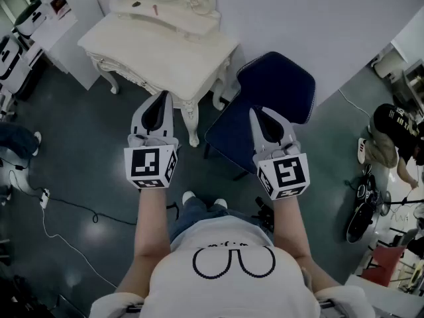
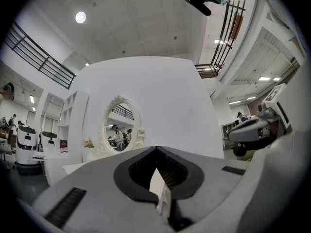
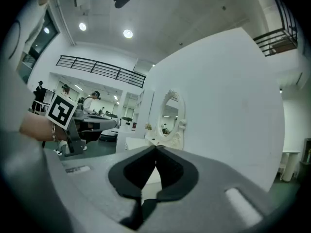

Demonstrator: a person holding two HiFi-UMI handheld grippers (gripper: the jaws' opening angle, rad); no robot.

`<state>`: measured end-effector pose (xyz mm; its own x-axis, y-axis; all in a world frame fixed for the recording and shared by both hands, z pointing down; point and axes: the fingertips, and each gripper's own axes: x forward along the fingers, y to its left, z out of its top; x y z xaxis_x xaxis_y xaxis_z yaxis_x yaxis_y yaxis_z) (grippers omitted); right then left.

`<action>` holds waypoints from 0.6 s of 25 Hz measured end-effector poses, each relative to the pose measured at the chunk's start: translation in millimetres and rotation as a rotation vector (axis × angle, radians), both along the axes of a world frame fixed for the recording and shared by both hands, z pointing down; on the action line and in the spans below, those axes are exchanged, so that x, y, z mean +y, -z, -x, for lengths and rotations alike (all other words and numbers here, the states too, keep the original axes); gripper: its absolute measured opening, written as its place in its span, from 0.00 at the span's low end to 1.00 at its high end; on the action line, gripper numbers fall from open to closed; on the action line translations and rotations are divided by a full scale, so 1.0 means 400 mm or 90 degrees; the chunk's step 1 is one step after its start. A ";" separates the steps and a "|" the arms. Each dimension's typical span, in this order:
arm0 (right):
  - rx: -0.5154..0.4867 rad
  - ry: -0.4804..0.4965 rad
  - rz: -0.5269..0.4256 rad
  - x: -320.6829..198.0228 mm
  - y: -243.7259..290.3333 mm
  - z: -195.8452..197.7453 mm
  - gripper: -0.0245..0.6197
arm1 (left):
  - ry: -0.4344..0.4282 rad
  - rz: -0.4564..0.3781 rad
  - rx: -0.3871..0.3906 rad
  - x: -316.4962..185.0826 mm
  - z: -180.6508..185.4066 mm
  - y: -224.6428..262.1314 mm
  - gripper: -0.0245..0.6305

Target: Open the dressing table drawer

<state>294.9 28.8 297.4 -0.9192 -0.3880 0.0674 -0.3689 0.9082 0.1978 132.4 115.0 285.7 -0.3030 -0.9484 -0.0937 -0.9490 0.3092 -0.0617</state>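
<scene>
Dressing table (image 1: pixel 165 52), upper centre of the head view: cream painted finish, satin sheen, smooth top, carved relief on the legs and on the mirror frame (image 2: pixel 119 100). Chair (image 1: pixel 275 88), centre right: dark blue cloth, matt. Floor (image 1: pixel 79 224): dark, smooth, glossy, with light reflections. Left gripper (image 1: pixel 161 97) and right gripper (image 1: pixel 257 112): grey matt plastic shells, black ribbed jaw linings. Marker cubes (image 1: pixel 151 165): matt black-and-white print. Shirt (image 1: pixel 232 277), lower centre: white cloth

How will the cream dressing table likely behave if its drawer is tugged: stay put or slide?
Dressing table probably stays put: it looks solid, on spread carved legs, and backs onto the white wall. It may still skid slightly on the smooth, glossy floor. Its mirror could wobble.
</scene>
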 end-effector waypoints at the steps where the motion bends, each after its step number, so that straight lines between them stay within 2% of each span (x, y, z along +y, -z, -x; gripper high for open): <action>1: -0.001 0.001 0.000 -0.008 0.000 -0.012 0.03 | 0.000 0.000 -0.001 -0.009 -0.012 0.001 0.03; 9: -0.007 0.007 0.002 -0.055 -0.015 -0.095 0.03 | 0.007 0.007 -0.017 -0.049 -0.100 -0.003 0.03; 15: -0.025 0.014 0.019 -0.075 -0.031 -0.097 0.03 | 0.019 0.018 -0.021 -0.054 -0.105 -0.027 0.03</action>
